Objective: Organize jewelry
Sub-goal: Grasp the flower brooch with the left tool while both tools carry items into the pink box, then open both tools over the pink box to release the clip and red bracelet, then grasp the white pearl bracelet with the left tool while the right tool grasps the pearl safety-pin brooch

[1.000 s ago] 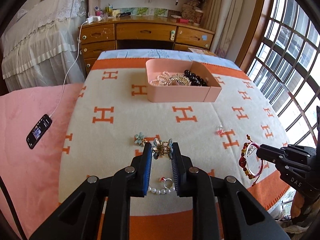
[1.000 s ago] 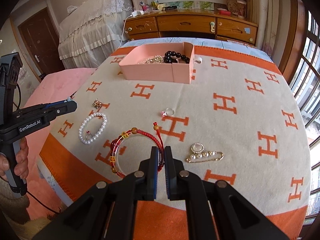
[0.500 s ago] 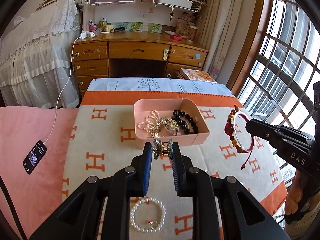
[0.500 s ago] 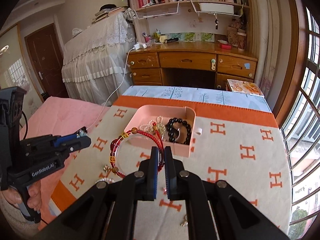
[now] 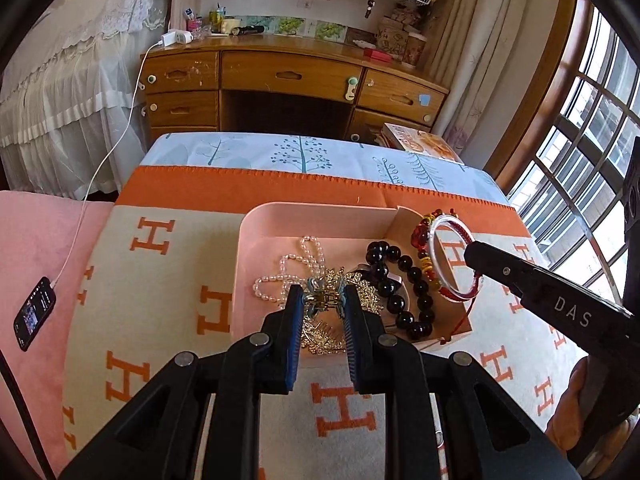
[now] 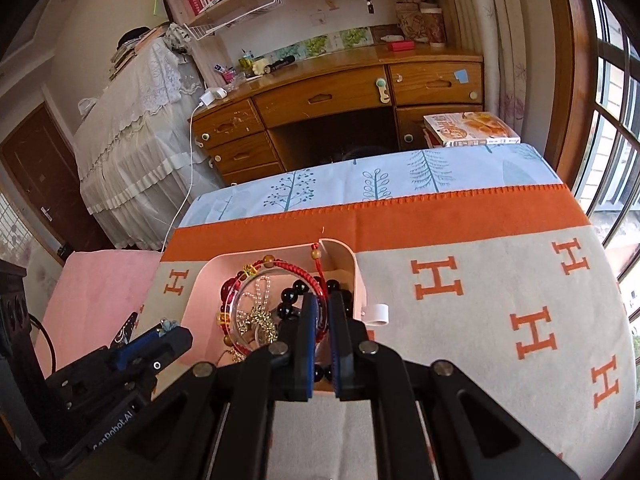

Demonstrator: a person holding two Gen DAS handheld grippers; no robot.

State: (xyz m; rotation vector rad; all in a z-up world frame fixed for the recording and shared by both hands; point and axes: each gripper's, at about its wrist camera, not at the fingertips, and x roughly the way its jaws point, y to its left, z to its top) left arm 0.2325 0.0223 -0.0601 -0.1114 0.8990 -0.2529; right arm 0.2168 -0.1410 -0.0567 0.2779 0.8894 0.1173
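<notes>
A pink jewelry box (image 5: 256,224) (image 6: 344,256) sits on the H-patterned blanket. It holds a pearl necklace (image 5: 292,264), a gold comb (image 5: 364,292) and a black bead bracelet (image 5: 400,276). My left gripper (image 5: 322,298) is shut on a small blue-and-gold hair claw (image 5: 320,286), held over the box's near side. My right gripper (image 6: 323,300) is shut on a red beaded bracelet (image 6: 288,268) with a clear bangle (image 6: 236,320), held over the box's right part; it also shows in the left wrist view (image 5: 430,248).
The blanket (image 5: 160,300) covers a table with a blue tree-print cloth (image 5: 280,156) at the far end. A phone on a white cable (image 5: 34,318) lies on the pink surface at left. A wooden desk (image 5: 288,76) stands behind. Windows are at right.
Both grippers moved forward with their pieces, from in front of the box to over it. The box now fills the near view; the loose pieces on the blanket are out of sight.
</notes>
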